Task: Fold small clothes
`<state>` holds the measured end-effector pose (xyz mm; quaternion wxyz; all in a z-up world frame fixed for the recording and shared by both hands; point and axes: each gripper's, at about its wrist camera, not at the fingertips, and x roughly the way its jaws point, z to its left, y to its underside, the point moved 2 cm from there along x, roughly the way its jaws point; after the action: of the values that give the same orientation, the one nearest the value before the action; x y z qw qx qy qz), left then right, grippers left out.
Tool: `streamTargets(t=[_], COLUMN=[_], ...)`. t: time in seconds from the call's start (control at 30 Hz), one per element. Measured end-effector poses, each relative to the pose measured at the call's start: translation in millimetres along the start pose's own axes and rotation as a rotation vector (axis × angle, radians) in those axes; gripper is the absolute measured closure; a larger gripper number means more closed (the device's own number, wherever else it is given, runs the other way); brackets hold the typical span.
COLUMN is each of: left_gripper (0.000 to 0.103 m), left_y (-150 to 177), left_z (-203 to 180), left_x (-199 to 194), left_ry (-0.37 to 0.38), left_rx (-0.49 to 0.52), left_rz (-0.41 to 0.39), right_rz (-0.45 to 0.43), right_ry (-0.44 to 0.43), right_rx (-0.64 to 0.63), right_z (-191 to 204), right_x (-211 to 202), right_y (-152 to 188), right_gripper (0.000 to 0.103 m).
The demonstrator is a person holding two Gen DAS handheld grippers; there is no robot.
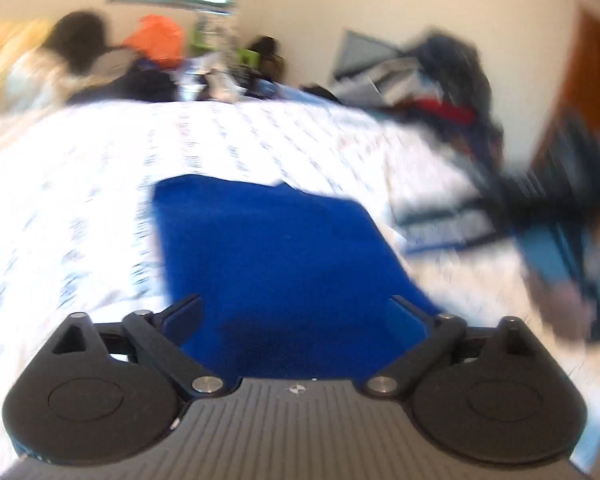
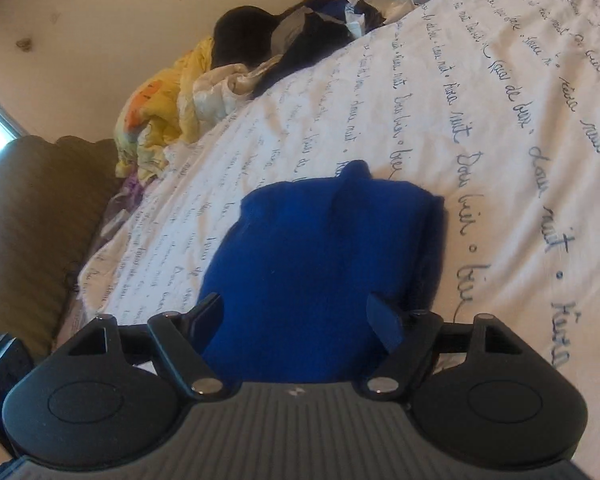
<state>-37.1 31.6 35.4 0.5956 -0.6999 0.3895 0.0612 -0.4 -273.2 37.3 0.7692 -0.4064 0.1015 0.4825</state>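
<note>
A bright blue folded garment (image 1: 268, 256) lies flat on the white bedcover with script lettering (image 1: 80, 184). My left gripper (image 1: 296, 306) hovers over its near edge, jaws spread wide, nothing pinched between the fingers (image 1: 184, 312). In the right wrist view the same blue garment (image 2: 320, 248) lies folded, with its layered edge on the right side. My right gripper (image 2: 296, 312) stands open above its near end; the blue cloth shows between the fingers (image 2: 384, 320) but they do not press on it. In the left wrist view the other gripper is a blurred dark shape (image 1: 556, 200) at the right.
Piles of mixed clothes (image 1: 428, 76) crowd the far side of the bed. A yellow and orange quilt (image 2: 160, 112) and dark garments (image 2: 260, 36) lie at the bed's head. A brown cushion (image 2: 32, 240) sits beside the bed at the left.
</note>
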Motion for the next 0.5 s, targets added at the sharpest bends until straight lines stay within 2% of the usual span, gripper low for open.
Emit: streamTargets(t=[0.03, 0.1, 0.17, 0.2, 0.23, 0.27, 0.3, 0.33, 0.37, 0.5], left_gripper=[0.002, 0.006, 0.018, 0.023, 0.038, 0.048, 0.051, 0.066, 0.085, 0.087], left_y=[2, 12, 22, 25, 28, 29, 31, 31, 31, 27], left_z=[13, 42, 54, 53, 50, 47, 48, 48, 49, 62], left_x=[-7, -11, -7, -2, 3, 7, 9, 13, 18, 12], left_ry=[0.016, 0.072, 0.080, 0.075, 0.081, 0.097, 0.112, 0.106, 0.075, 0.034], left_rx=[-0.090, -0.296, -0.389, -0.387, -0.380, -0.375, -0.372, -0.367, -0.354, -0.270], left_rz=[0.012, 0.082, 0.132, 0.160, 0.191, 0.206, 0.218, 0.228, 0.248, 0.289], right_rz=[0.017, 0.081, 0.144, 0.165, 0.160, 0.174, 0.193, 0.204, 0.212, 0.212], right_ry=[-0.019, -0.033, -0.025, -0.007, -0.011, -0.026, -0.035, -0.028, -0.016, 0.043], right_rx=[0.030, 0.084, 0.093, 0.094, 0.093, 0.099, 0.108, 0.098, 0.067, -0.060], right_z=[-6, -19, -29, -31, -31, -30, -29, -26, -22, -1], right_x=[-11, -21, -21, -19, -18, -16, -12, -8, -4, -13], right_y=[10, 31, 49, 57, 61, 64, 65, 67, 67, 65], right_gripper=[0.023, 0.022, 0.023, 0.025, 0.035, 0.057, 0.071, 0.086, 0.089, 0.092])
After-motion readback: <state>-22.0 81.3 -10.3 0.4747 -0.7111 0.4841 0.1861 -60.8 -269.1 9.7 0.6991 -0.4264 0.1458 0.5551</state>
